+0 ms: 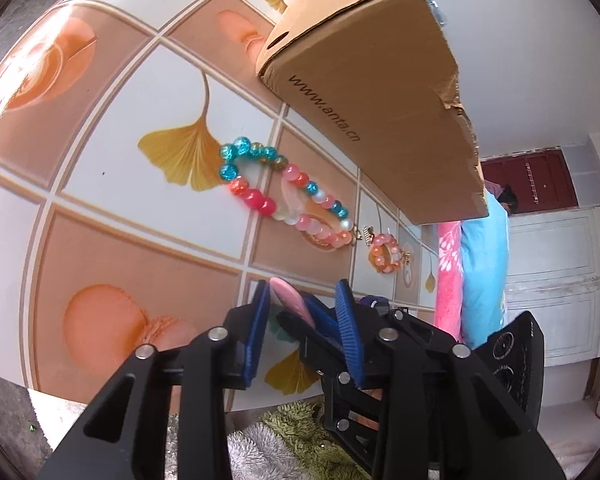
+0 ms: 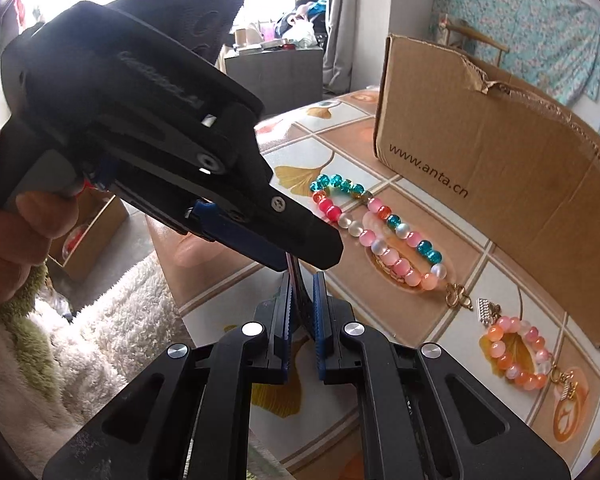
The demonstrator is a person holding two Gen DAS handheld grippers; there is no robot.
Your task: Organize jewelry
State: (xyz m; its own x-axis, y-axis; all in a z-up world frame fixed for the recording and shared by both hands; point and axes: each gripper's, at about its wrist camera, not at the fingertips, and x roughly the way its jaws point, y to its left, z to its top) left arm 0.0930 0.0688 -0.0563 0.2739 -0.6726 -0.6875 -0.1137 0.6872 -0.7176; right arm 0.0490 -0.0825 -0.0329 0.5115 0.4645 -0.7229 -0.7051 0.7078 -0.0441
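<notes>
A flat pink piece (image 1: 290,300) stands between the blue pads of my left gripper (image 1: 304,292), leaning by the left pad; the jaws stand apart and open around it. My right gripper (image 2: 302,280) is shut on the same piece, seen edge-on as a thin strip, and its tips (image 1: 322,318) reach up between the left jaws. Seen in the right wrist view, the left gripper (image 2: 308,256) comes in from the upper left. A long strand of teal, red and pink beads (image 1: 284,188) (image 2: 380,224) and a small orange-pink bracelet (image 1: 386,254) (image 2: 516,352) lie on the table.
A cardboard box (image 1: 380,100) (image 2: 500,160) stands just behind the beads on the leaf-patterned tablecloth (image 1: 140,152). A gold clasp (image 2: 458,296) lies between the two bead pieces. A hand (image 2: 4,220) in a fluffy sleeve holds the left gripper. Pink and blue fabric (image 1: 472,272) hangs beyond the table.
</notes>
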